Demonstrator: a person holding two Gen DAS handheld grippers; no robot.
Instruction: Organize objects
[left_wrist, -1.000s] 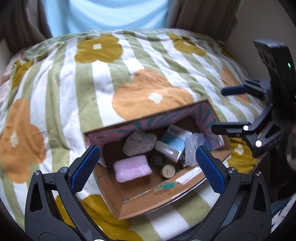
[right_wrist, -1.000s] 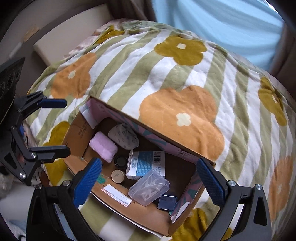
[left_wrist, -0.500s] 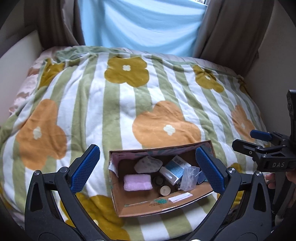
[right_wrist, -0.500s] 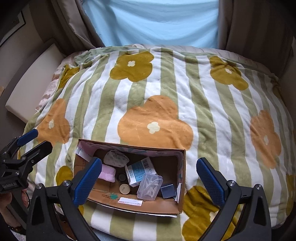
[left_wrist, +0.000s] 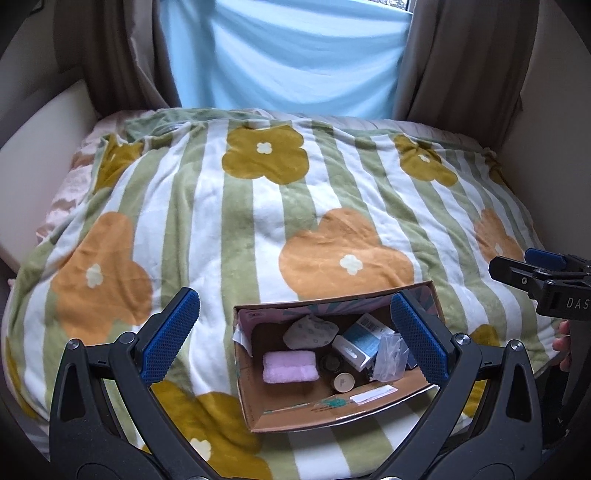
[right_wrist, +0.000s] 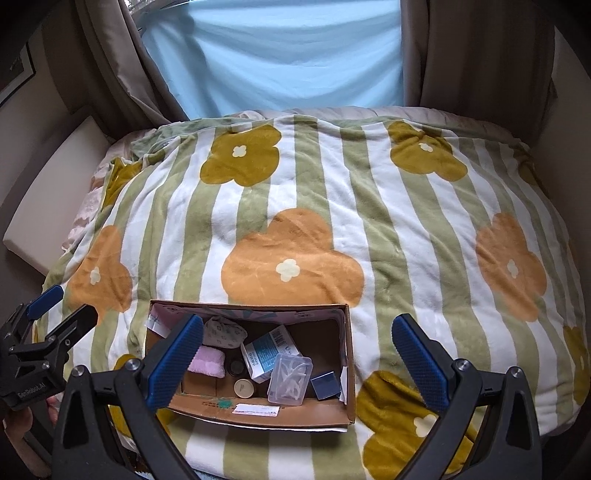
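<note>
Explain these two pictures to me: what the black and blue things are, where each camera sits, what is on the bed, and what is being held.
No robot here: a person holds a hand tool in each hand, each ending in a black two-finger claw with blue pads. Each picture comes from a camera on one tool, looking along its fingers. The left claw and right claw are both open and hold nothing. On the striped flower-print blanket sits an open brown cardboard box containing a fluffy pink pad, a blue and white carton, a clear plastic case and small round jars.

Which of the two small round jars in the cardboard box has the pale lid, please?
The jar nearest the box's front wall; the one behind is dark.
</note>
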